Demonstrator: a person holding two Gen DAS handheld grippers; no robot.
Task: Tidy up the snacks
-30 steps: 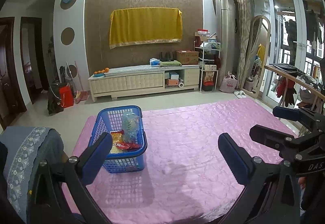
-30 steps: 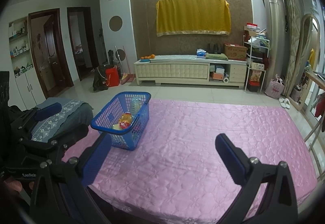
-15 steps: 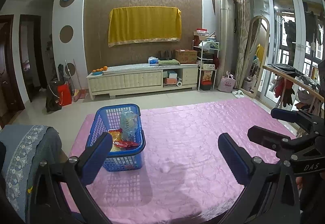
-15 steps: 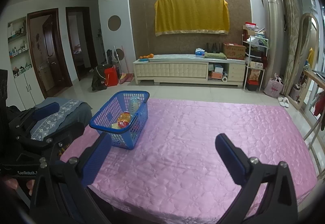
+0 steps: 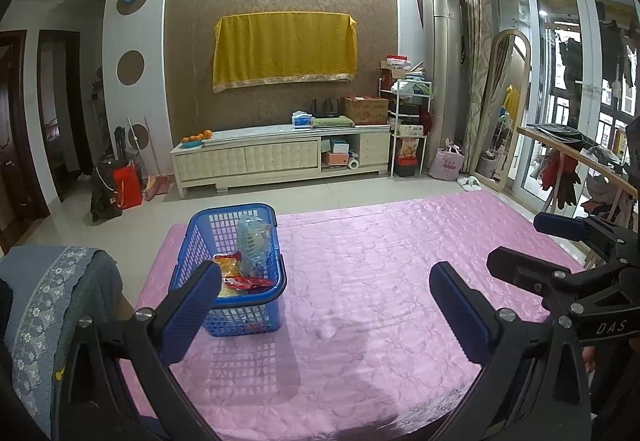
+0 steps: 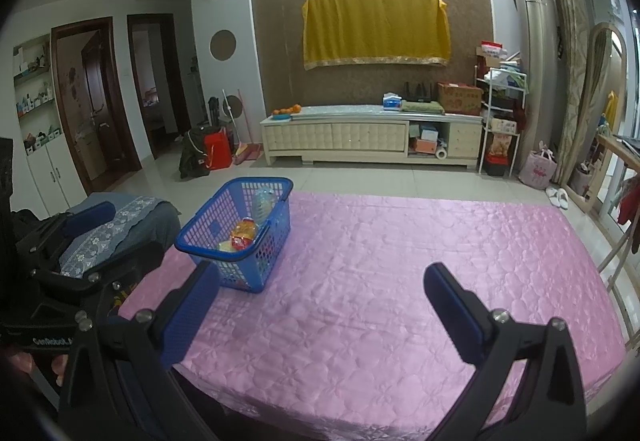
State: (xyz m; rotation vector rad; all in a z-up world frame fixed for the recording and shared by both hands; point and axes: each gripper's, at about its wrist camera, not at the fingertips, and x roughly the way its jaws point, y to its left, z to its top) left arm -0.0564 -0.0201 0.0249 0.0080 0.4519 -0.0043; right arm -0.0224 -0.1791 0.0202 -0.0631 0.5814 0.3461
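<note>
Both grippers hang above the near edge of the pink surface (image 5: 400,281), jaws spread wide and holding nothing: left gripper (image 5: 326,305), right gripper (image 6: 320,301). One blue basket (image 5: 240,237) stands at 10 o'clock on the surface. Inside it lie one clear bag (image 5: 252,241), one yellow packet (image 5: 228,265) and one red packet (image 5: 250,283); a fourth may lie beneath, poorly seen. No snack remains outside, so the task appears near finished. Advised: withdraw straight back, clear of the basket rim.

Blue snack basket (image 5: 256,315) on pink tablecloth (image 5: 380,281)
</note>
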